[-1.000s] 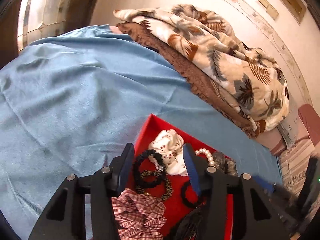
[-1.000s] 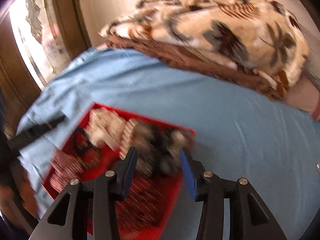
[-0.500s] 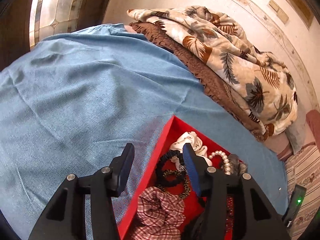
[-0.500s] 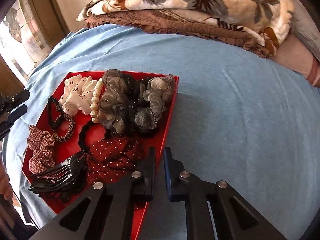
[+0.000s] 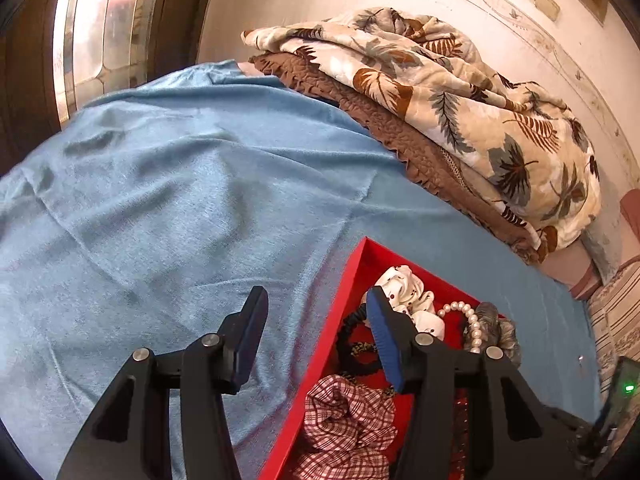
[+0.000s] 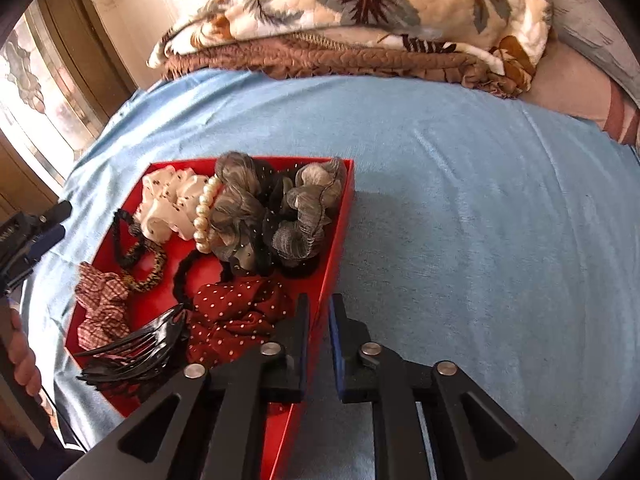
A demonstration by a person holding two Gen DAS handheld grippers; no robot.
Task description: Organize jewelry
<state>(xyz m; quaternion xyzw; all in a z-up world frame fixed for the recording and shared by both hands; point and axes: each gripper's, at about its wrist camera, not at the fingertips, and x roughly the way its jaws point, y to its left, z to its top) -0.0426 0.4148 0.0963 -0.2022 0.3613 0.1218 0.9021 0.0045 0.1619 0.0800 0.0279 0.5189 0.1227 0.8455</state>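
Note:
A red tray [image 6: 340, 240] lies on the blue bedsheet [image 6: 480, 240], holding scrunchies, hair ties, a pearl bracelet [image 6: 204, 212] and a black claw clip [image 6: 136, 352]. My right gripper [image 6: 319, 305] straddles the tray's right wall near its front; its jaws are opening slightly, with a narrow gap showing beside the wall between them. In the left wrist view, my left gripper [image 5: 316, 298] hangs open over the tray's [image 5: 344, 300] left wall. One finger is above the sheet and the other above the white dotted scrunchie [image 5: 404, 288]. It holds nothing.
A folded leaf-print blanket [image 5: 460, 92] on a brown quilt [image 5: 400, 140] is piled at the far side of the bed against the wall. A window frame [image 5: 92, 32] stands at the left. A person's hand [image 6: 20, 344] shows at the left edge.
My right gripper went from wide open to nearly closed around the tray's right wall and dropped closer to it. My left gripper shifted left, from over the tray's contents to over its left wall.

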